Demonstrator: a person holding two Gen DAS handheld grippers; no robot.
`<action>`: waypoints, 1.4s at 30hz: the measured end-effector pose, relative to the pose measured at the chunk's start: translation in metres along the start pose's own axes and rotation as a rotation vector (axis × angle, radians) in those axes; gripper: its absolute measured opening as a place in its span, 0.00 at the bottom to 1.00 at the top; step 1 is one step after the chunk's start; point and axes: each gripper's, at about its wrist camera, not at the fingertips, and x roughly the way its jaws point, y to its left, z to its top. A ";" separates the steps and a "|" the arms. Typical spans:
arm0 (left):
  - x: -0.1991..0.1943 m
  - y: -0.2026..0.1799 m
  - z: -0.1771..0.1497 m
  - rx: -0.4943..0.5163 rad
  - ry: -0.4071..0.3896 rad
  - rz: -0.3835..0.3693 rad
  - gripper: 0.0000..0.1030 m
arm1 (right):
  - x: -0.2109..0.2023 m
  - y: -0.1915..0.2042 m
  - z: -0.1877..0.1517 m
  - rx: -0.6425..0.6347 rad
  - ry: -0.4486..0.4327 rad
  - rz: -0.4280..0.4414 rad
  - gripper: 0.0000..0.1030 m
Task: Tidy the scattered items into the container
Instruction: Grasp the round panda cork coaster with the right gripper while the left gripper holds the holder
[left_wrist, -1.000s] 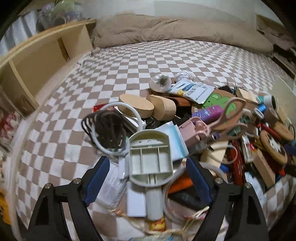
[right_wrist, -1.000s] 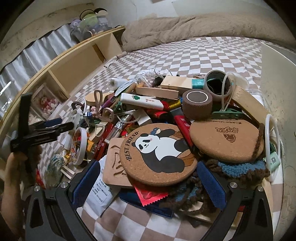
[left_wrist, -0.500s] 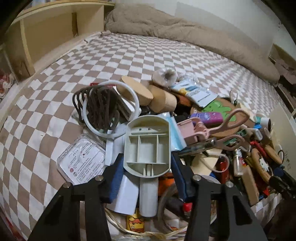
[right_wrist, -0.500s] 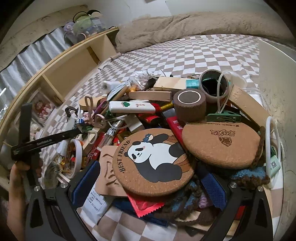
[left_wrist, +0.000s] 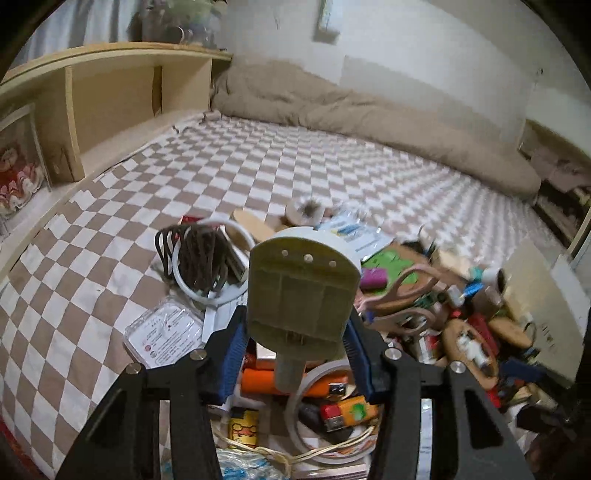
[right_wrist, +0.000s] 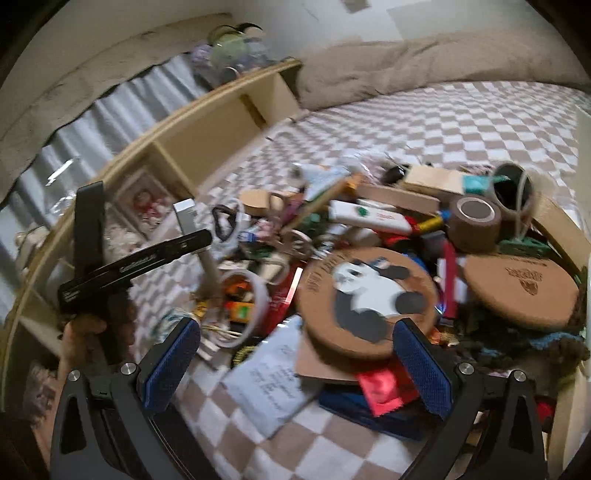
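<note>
My left tongs are closed on the pale green divided plastic tray, gripping its lower part near the stem, and the tray is lifted above the pile of scattered items on the checkered bed. My right tongs are wide open and hold nothing; they hover over the panda cork coaster.

The container seems to be the pale box wall at the right edge of the pile, though I cannot see inside it.

I think the risk is the grip: the tray is held only at its narrow lower end, so it may pivot or slip during the swing to the right. It could also catch the scissors standing beside it and drag them along.
</note>
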 end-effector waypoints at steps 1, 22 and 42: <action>-0.004 0.000 0.001 -0.006 -0.013 -0.013 0.48 | -0.001 0.000 0.001 0.000 -0.007 -0.007 1.00; 0.001 -0.048 -0.020 0.079 0.088 -0.252 0.48 | 0.040 -0.011 0.012 -0.151 0.055 -0.337 1.00; 0.009 -0.054 -0.024 0.100 0.117 -0.245 0.48 | 0.049 -0.023 0.018 -0.037 0.227 -0.183 1.00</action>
